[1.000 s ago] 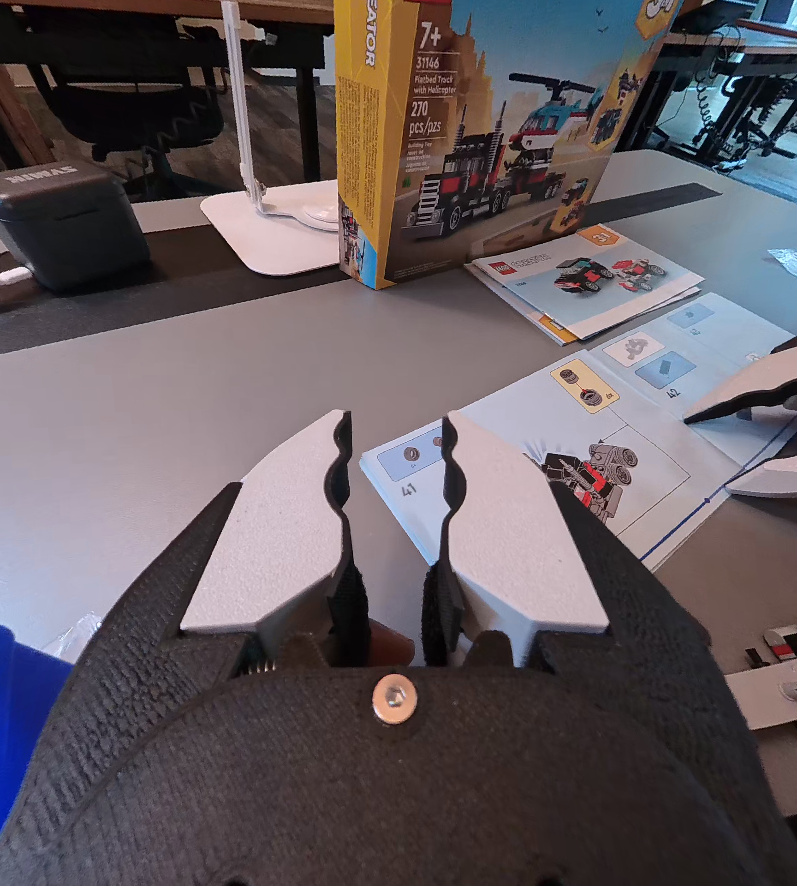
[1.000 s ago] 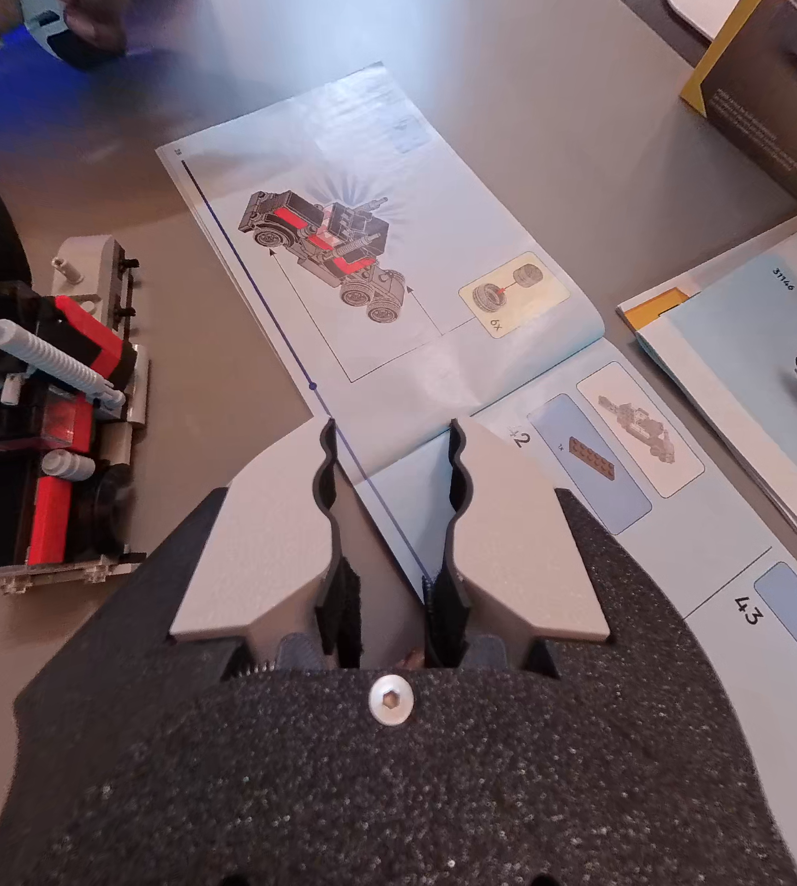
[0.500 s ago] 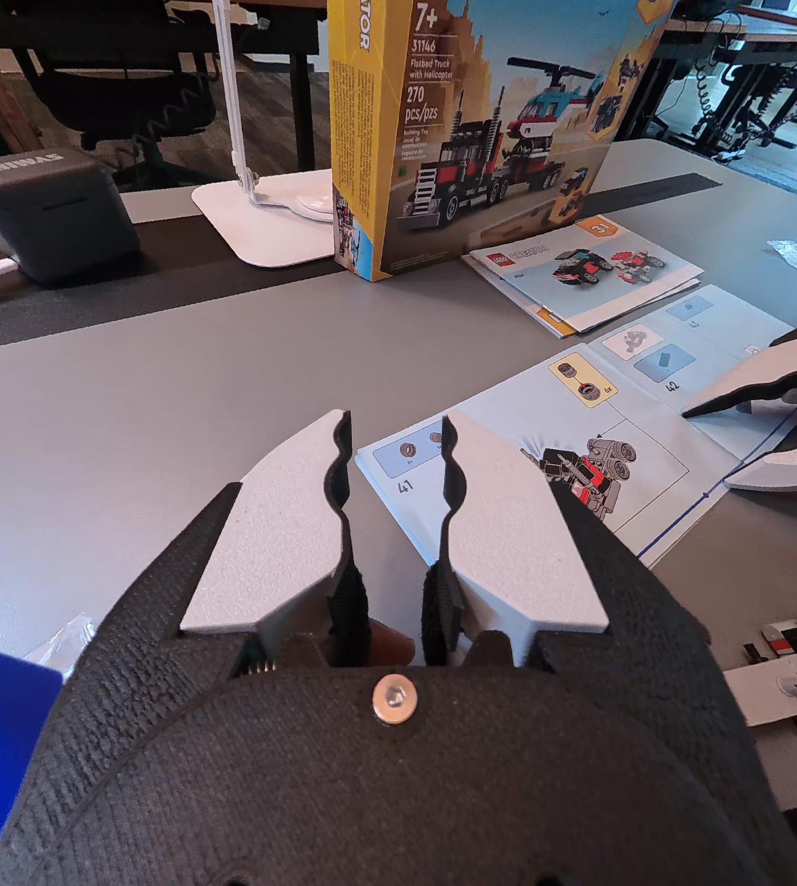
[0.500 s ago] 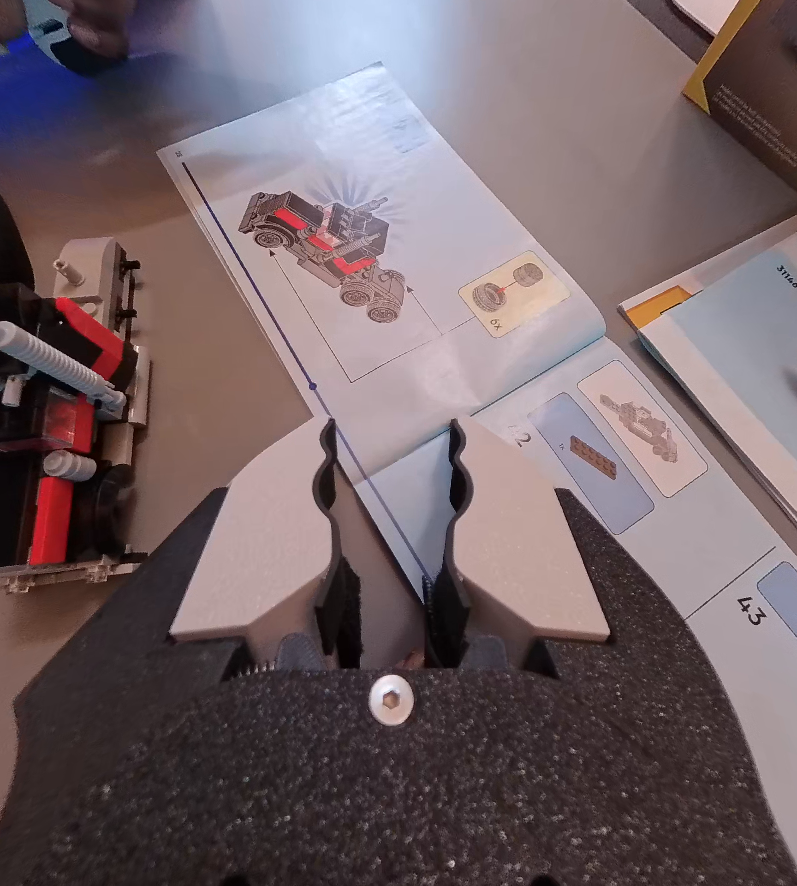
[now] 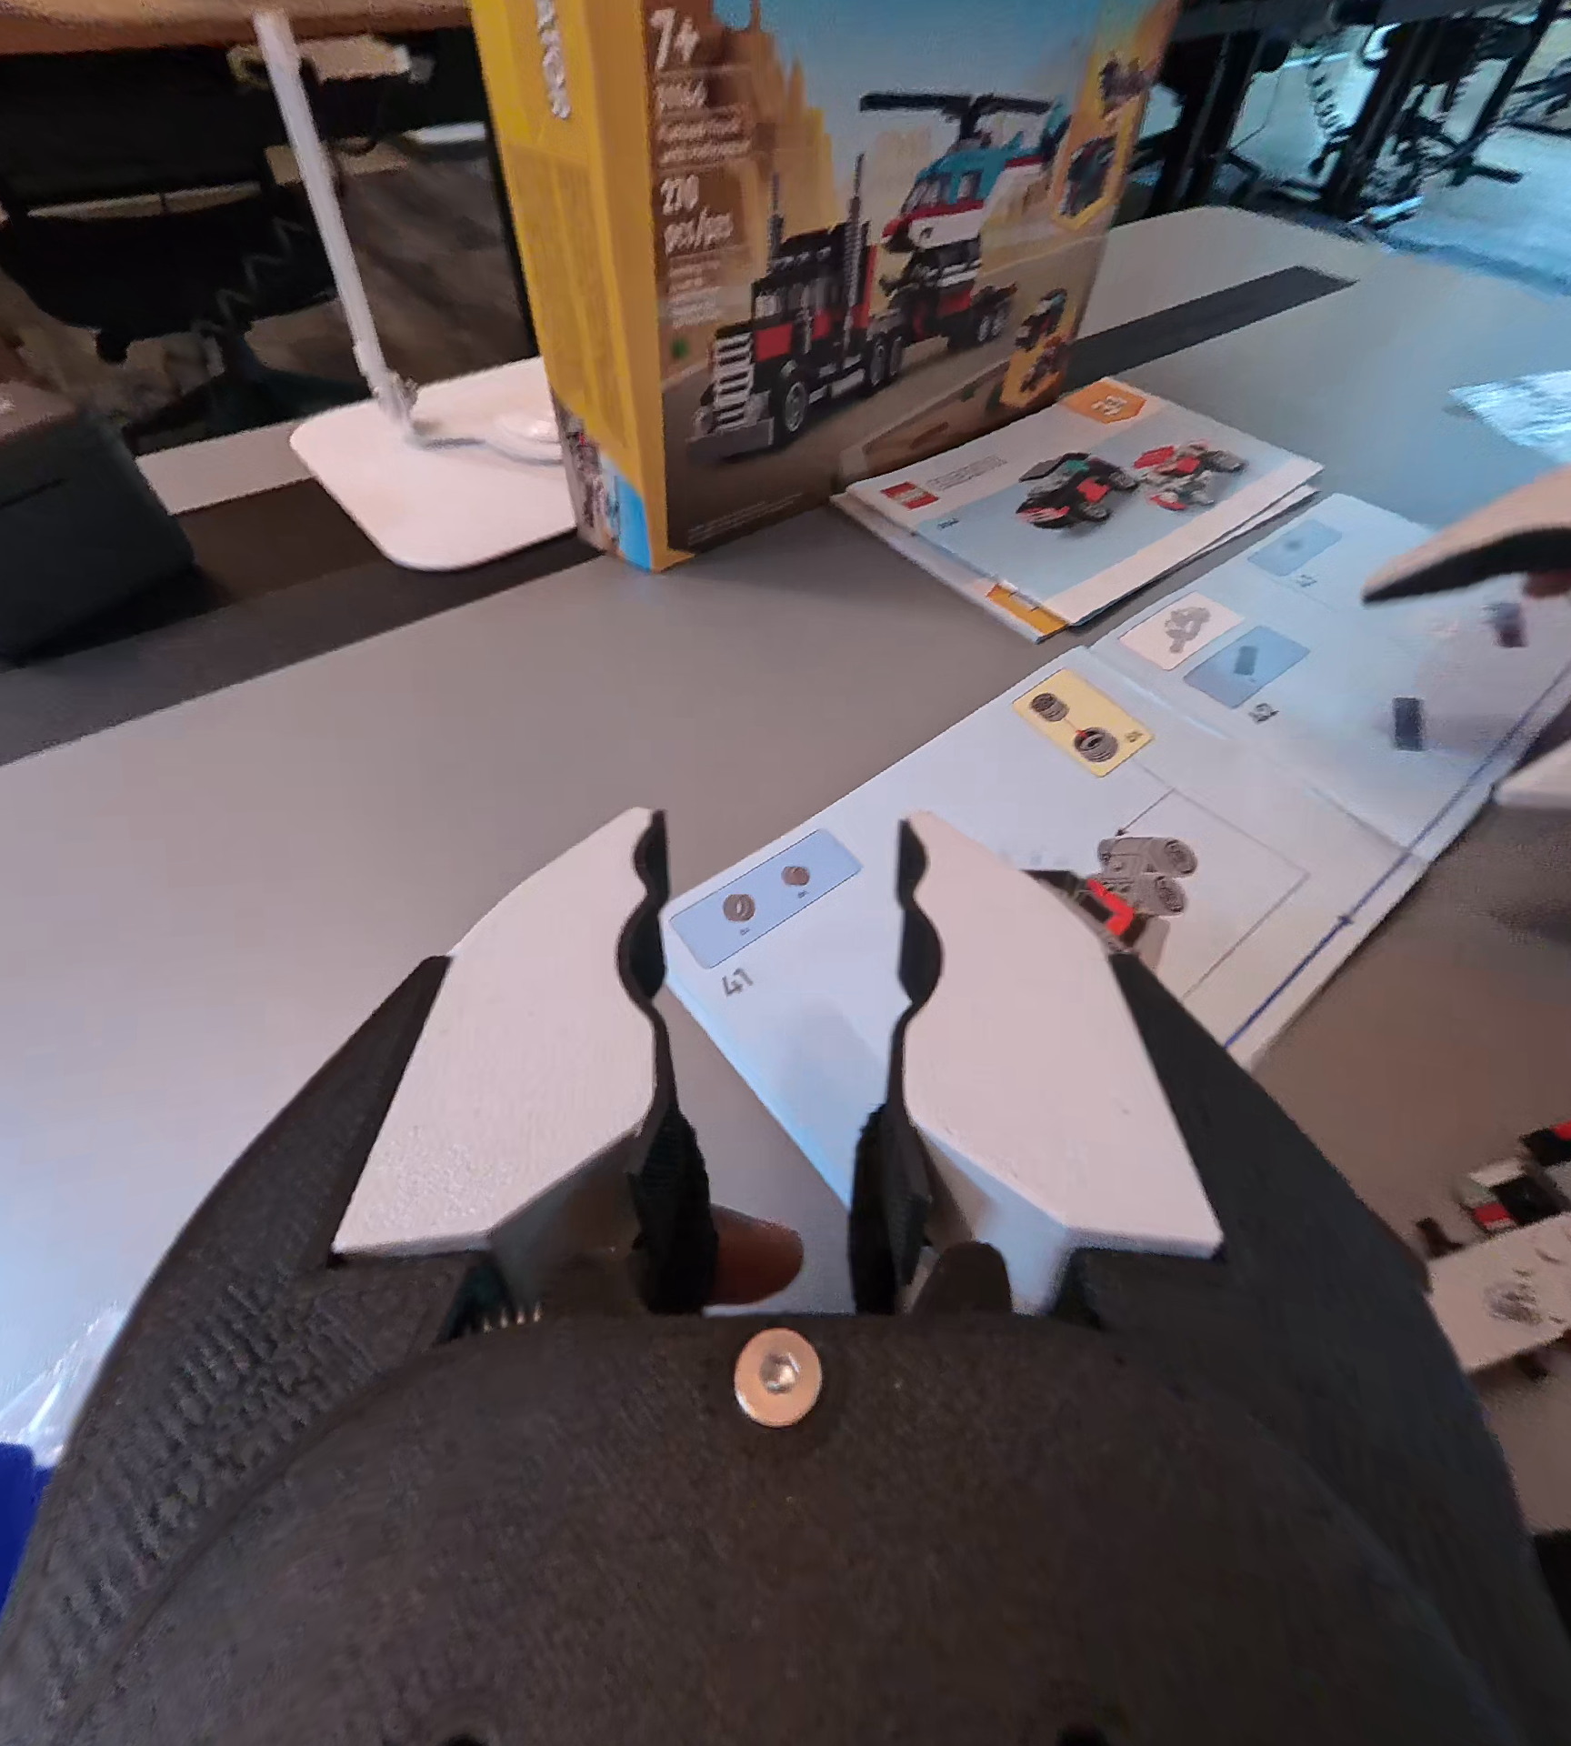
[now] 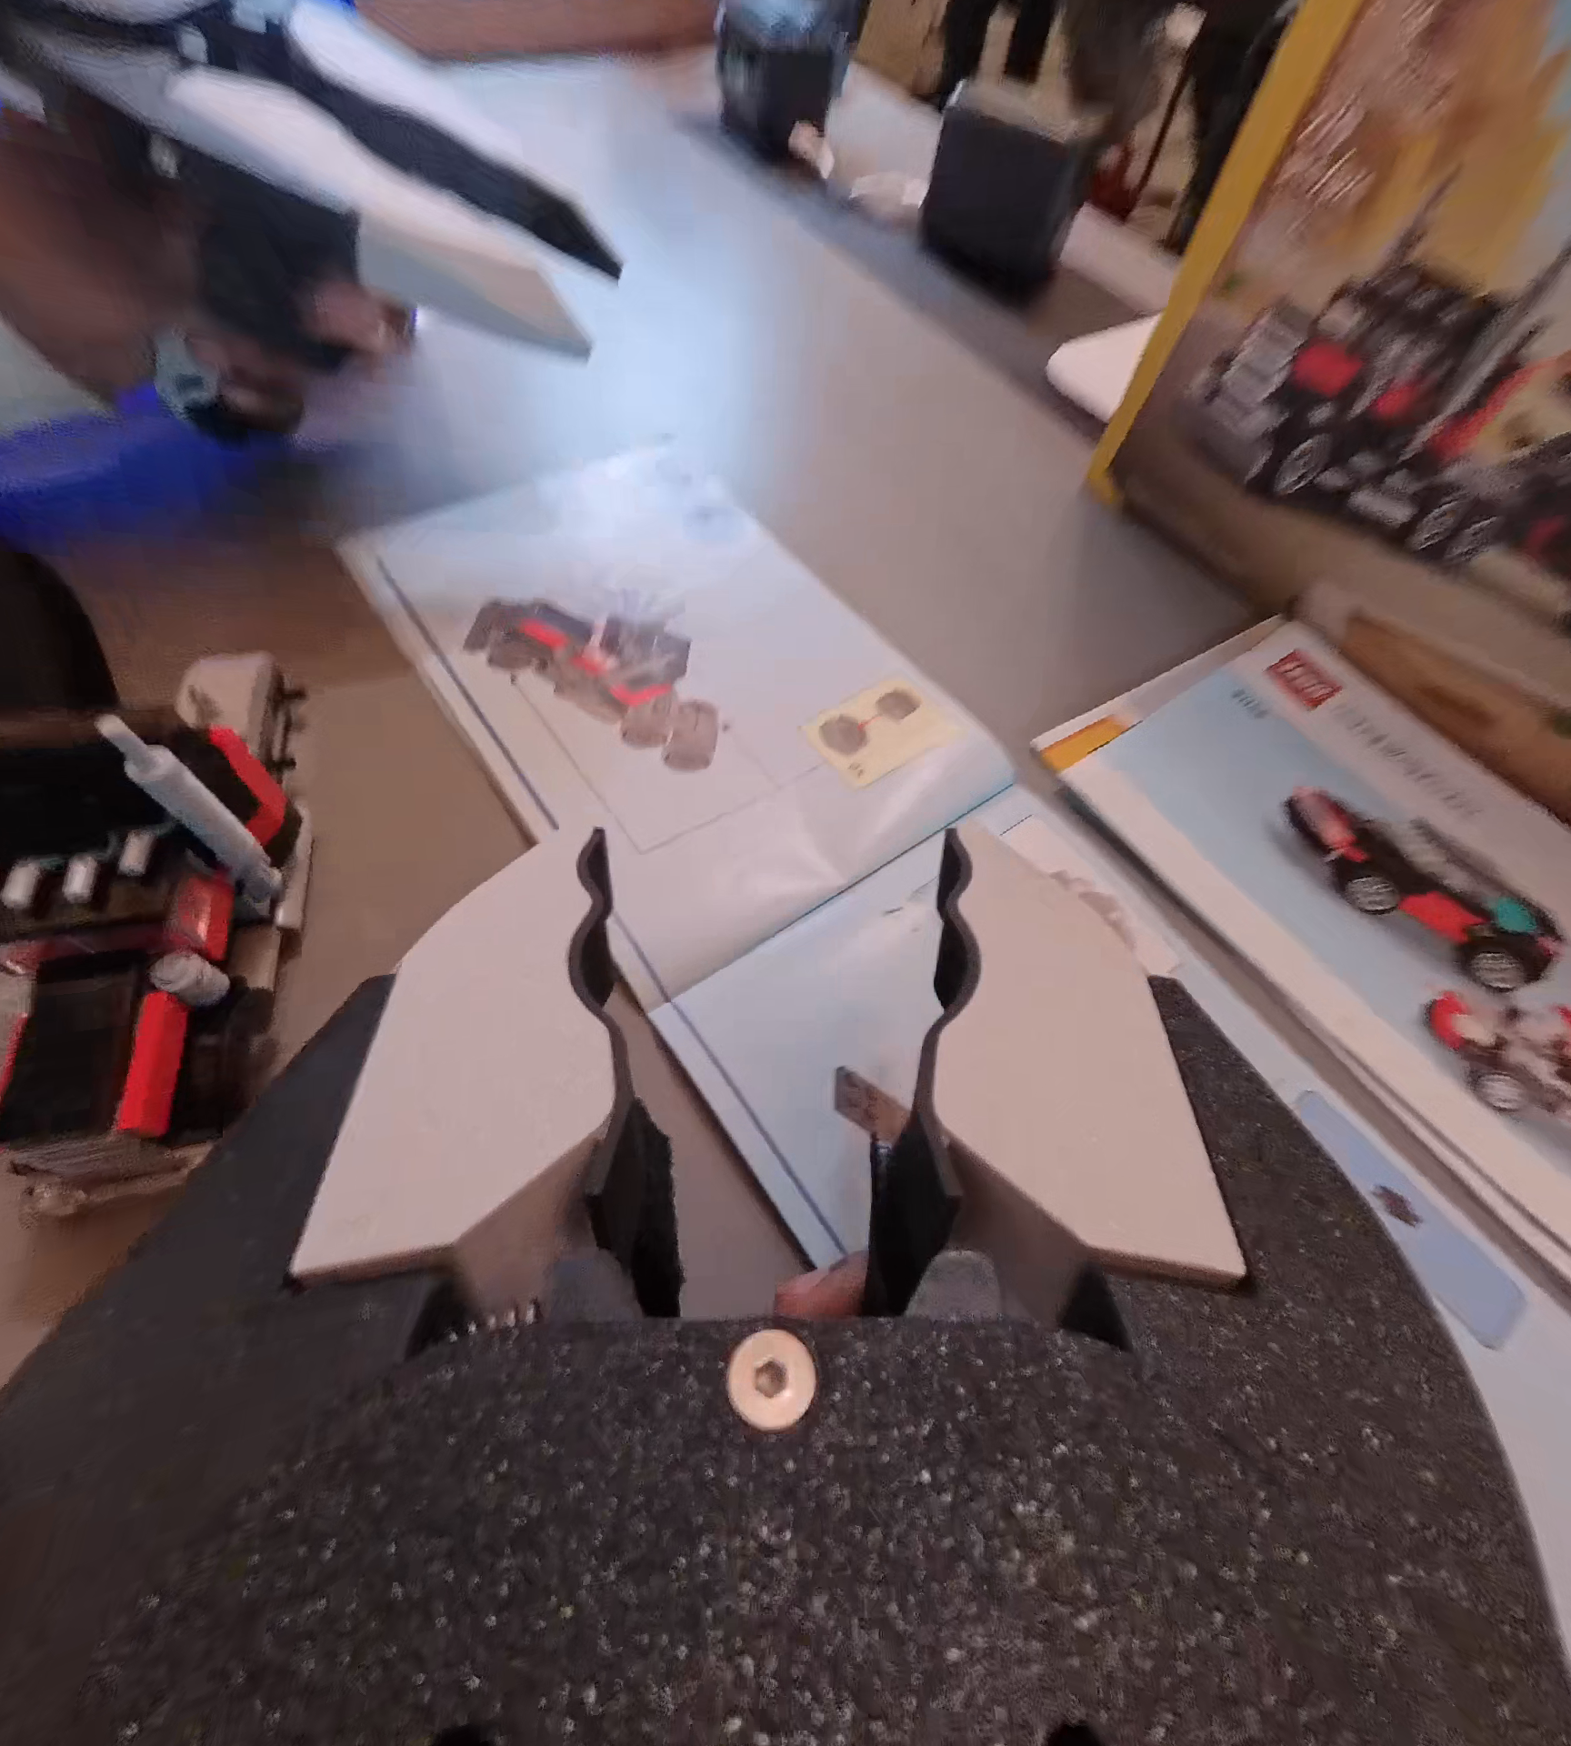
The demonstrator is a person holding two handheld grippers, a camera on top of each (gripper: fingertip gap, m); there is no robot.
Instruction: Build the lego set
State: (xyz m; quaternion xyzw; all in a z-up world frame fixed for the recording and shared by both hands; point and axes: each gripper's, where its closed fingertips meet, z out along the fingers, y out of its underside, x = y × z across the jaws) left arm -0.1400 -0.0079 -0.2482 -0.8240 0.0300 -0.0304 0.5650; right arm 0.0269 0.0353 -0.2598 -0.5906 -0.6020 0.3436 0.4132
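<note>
Both jaws parted, empty: left gripper (image 5: 780,831) and right gripper (image 6: 768,850) above open instruction booklet (image 6: 753,756) on grey table (image 5: 291,803). Part-built black-and-red truck (image 6: 116,935) left of booklet; set box (image 5: 819,246) upright behind; motion blur

left tongs (image 5: 782,831) parted and empty, right tongs (image 6: 768,850) spread wide, empty

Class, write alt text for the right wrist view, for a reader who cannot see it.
An open hand-held gripper hovers over an open instruction booklet on a grey table. A partly built black and red truck stands to its left, a second booklet and the set's box to its right; the other hand-held gripper blurs at upper left.
</note>
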